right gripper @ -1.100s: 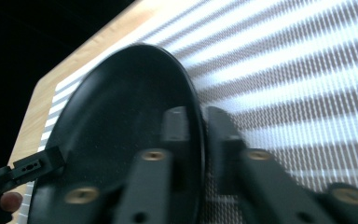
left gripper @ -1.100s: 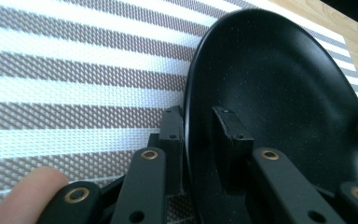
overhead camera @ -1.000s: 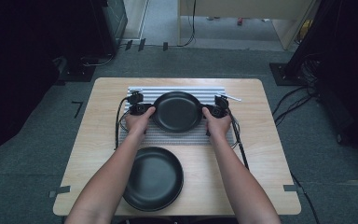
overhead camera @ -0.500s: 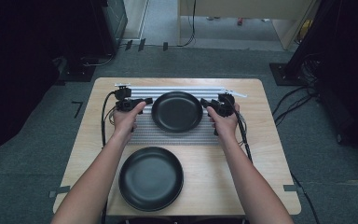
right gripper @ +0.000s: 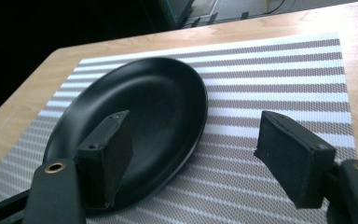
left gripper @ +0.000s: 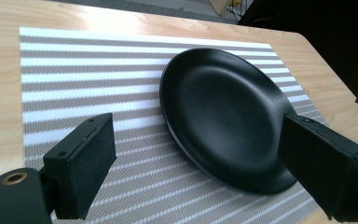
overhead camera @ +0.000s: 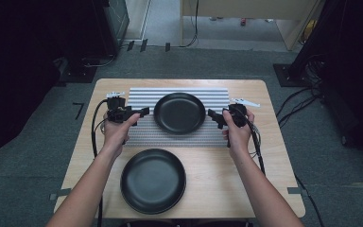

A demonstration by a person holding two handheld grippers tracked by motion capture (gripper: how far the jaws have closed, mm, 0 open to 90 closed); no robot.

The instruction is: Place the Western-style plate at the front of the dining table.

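Black plate (overhead camera: 179,112) on striped mat (overhead camera: 142,135), between unclenched left gripper (overhead camera: 144,112) and right gripper (overhead camera: 211,115).

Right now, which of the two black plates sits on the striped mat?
The far plate, between the two open grippers, lies on the striped mat. The near plate rests on bare table wood by the front edge.

My black plate (overhead camera: 179,112) lies flat and empty on the striped mat (overhead camera: 142,137) — centred near the desk's (overhead camera: 264,156) far edge, right way up.
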